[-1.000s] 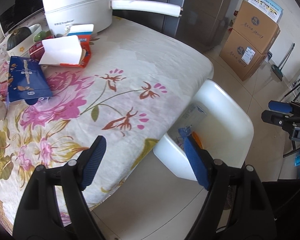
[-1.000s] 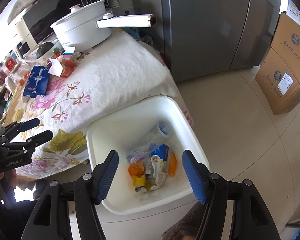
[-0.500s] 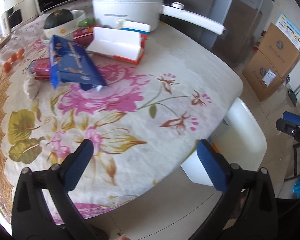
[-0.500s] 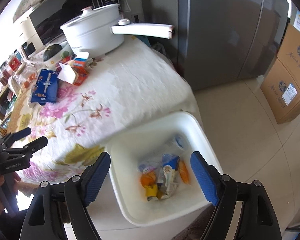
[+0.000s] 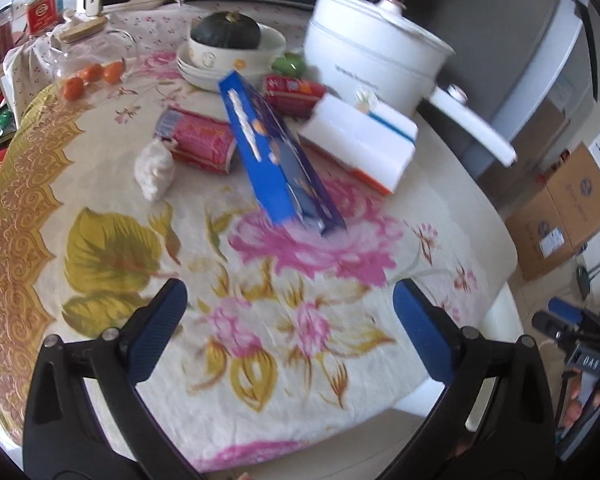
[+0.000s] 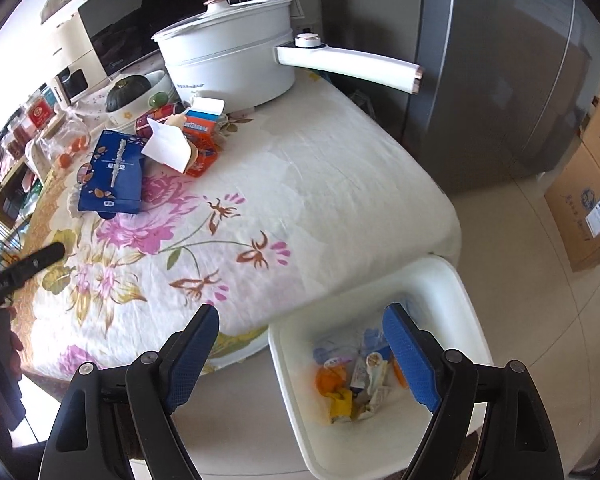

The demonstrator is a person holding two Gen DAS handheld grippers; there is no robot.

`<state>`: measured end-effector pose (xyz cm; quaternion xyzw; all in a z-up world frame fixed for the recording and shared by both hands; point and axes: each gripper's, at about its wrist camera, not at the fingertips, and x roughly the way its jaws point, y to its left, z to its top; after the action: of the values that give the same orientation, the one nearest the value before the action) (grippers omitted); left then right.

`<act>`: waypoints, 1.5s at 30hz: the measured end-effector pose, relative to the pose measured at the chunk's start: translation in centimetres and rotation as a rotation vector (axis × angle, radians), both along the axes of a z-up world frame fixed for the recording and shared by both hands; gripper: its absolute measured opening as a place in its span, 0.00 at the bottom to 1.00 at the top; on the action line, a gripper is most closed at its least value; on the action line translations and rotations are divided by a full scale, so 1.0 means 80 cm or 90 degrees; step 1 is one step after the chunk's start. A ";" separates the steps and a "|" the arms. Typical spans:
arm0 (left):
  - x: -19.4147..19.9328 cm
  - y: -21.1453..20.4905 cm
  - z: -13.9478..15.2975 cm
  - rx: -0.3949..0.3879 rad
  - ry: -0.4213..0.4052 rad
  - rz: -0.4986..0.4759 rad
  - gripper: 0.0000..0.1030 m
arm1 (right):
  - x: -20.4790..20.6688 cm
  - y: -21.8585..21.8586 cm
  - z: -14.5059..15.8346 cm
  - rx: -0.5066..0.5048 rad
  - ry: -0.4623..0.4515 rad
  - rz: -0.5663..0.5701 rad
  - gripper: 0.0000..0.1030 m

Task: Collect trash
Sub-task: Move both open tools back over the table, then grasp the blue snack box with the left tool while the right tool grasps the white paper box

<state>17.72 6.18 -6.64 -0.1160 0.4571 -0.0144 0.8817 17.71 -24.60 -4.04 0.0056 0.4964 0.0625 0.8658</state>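
Your left gripper (image 5: pixel 290 316) hangs released over the flowered tablecloth (image 5: pixel 260 340), jaws just widened, nothing between; blue packet (image 5: pixel 278 156) at twelve o'clock; your right gripper (image 6: pixel 300 344), likewise released and empty, above the white bin (image 6: pixel 456 280) holding wrappers (image 6: pixel 356 380) at four o'clock.

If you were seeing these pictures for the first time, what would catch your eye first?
Probably the flowered tablecloth, with a big white pot at its far end. In front of the pot lies a clutter of packets, the blue box most vivid. Beside the table's near corner stands a white bin holding wrappers.
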 end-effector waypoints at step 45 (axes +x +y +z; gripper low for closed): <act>0.092 0.010 -0.016 -0.090 -0.022 -0.047 0.27 | 0.198 0.133 -0.048 0.153 -0.068 0.153 0.10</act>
<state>25.07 6.96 -7.95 -0.1607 0.4433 -0.0809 0.8781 33.57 -13.99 -7.91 0.0466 0.4361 0.2243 0.8703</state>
